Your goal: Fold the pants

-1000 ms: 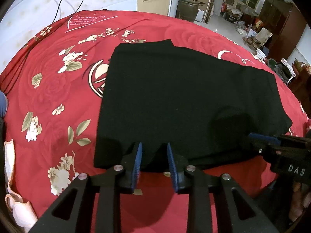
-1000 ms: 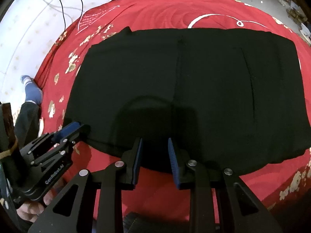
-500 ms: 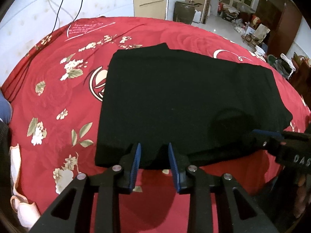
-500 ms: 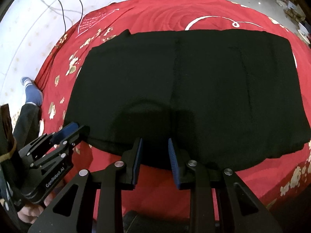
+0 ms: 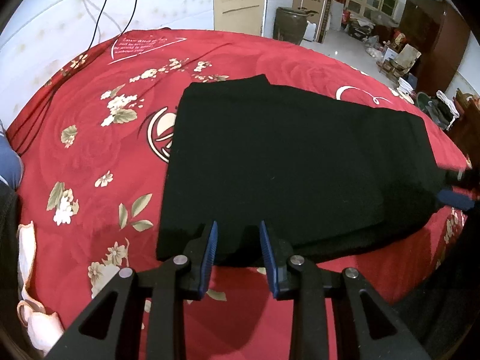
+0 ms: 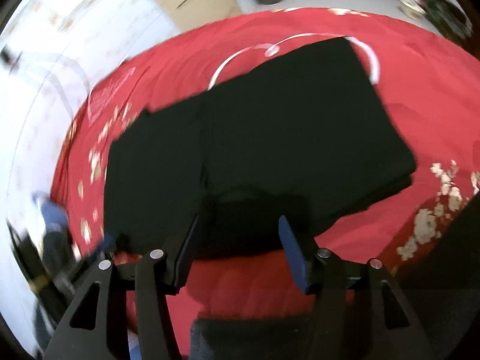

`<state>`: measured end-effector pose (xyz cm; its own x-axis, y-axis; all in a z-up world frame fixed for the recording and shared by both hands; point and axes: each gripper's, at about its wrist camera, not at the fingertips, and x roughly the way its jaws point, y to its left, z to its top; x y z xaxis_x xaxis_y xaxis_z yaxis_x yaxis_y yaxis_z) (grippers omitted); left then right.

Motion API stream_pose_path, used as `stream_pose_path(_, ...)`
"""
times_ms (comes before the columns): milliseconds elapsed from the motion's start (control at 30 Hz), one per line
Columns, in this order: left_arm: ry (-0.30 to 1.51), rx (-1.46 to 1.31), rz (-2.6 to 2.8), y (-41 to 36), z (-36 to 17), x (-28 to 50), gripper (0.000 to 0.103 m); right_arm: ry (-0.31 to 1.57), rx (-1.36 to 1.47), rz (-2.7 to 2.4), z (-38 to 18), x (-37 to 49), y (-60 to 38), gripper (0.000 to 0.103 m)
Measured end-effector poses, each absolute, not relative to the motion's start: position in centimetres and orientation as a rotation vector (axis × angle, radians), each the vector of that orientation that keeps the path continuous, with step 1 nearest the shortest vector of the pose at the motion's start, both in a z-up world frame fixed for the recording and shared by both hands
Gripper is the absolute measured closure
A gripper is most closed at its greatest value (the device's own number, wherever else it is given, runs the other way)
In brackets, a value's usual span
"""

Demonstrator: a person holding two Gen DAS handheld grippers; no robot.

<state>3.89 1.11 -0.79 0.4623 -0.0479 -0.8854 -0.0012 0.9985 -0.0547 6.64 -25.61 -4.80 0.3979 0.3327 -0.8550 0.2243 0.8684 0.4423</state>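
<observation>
Item: black pants, folded flat, on a bed with a red floral bedspread.

Detail: pants lie as a dark oblong across the middle of the bedspread, layered edges showing at the near side. Left tool poised at the near edge of the pants, blue pads parted, nothing pinched between them. Right tool over the near edge toward the right end of the pants, jaws spread and just been opening, no cloth held; its view is blurred. Cables hang on the white wall behind.
</observation>
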Motion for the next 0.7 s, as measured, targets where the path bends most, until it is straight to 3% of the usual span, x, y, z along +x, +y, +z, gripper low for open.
stream_pose_path(67, 1.093, -0.054, -0.029, 1.1, -0.8, 3.9, 0.071, 1.191, 0.617, 0.000, -4.8, 7.1, -27.2, 0.038)
stream_pose_path(400, 1.103, -0.052, -0.044, 0.8, -1.0, 4.0, 0.071, 1.461, 0.597, -0.152, -9.1, 8.8, -26.4, 0.037)
stream_pose_path(533, 1.110, -0.062, -0.045, 0.9, -1.1, 4.1, 0.071, 1.333, 0.694, -0.164, -8.9, 8.3, -26.9, 0.031)
stream_pose_path(700, 1.114, -0.063, -0.046, 0.9, -1.2, 4.0, 0.071, 1.100, 0.822, -0.131, -7.6, 7.0, -28.4, 0.031)
